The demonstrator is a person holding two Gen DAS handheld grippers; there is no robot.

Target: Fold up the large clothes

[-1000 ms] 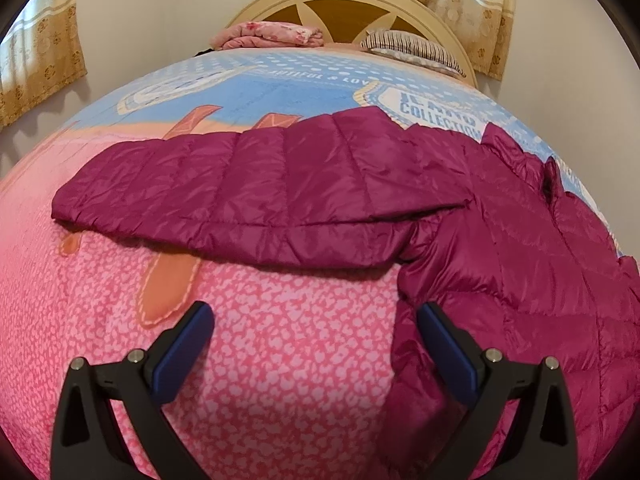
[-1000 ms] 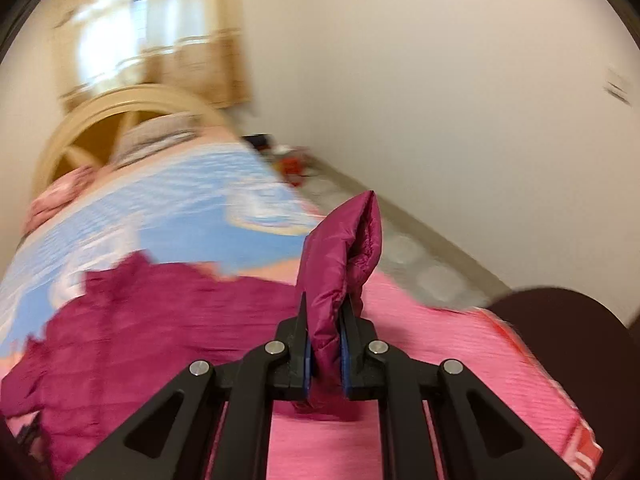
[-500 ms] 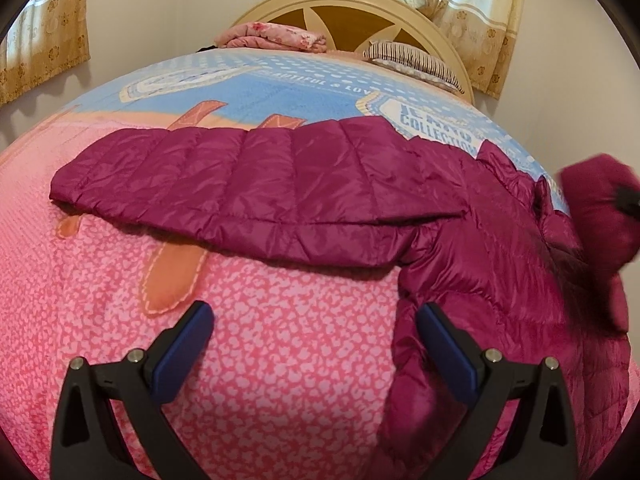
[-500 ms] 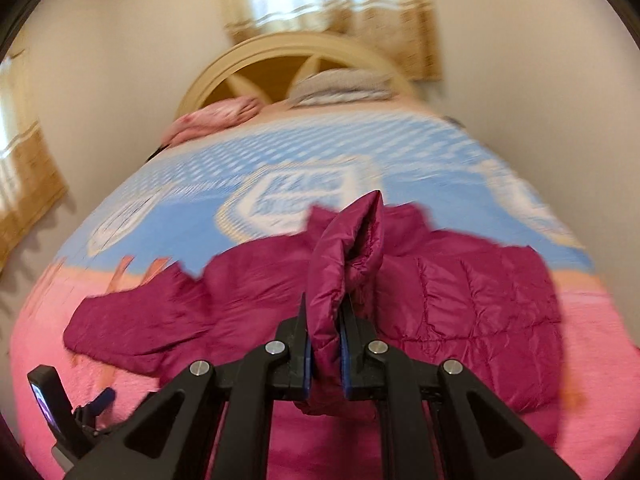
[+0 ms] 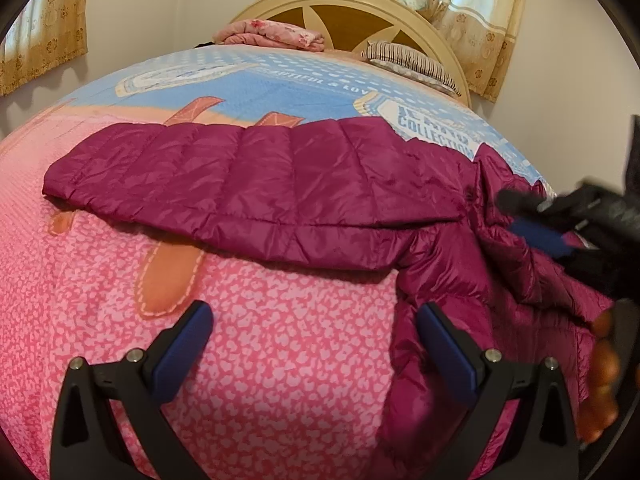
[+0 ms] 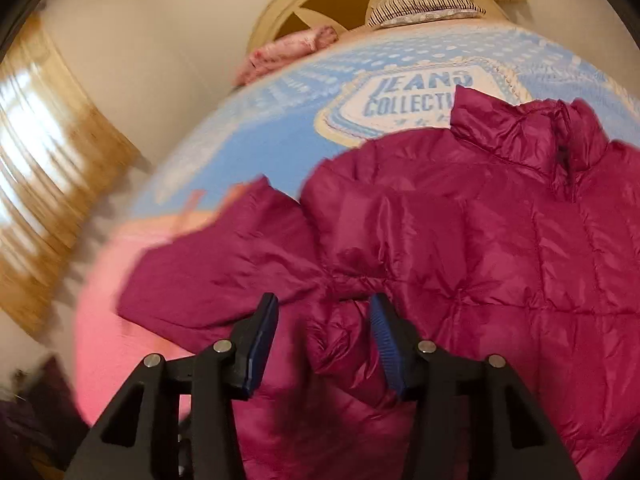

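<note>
A magenta quilted puffer jacket (image 5: 304, 192) lies on the bed, one sleeve stretched out to the left in the left wrist view. Its body and collar fill the right wrist view (image 6: 480, 248). My left gripper (image 5: 314, 352) is open and empty, low over the pink bedspread just left of the jacket's body. My right gripper (image 6: 324, 340) is open just above the jacket near the armpit, holding nothing. It also shows blurred at the right edge of the left wrist view (image 5: 560, 232).
The bed has a pink and blue bedspread (image 5: 280, 360) and a cream headboard (image 5: 352, 4). A folded pink blanket (image 5: 272, 36) and a striped pillow (image 5: 408, 60) lie at the head. Curtains (image 5: 44, 28) and walls stand around the bed.
My right gripper carried the jacket's other sleeve across over the body, then opened and let it go. My left gripper stayed open, almost still.
</note>
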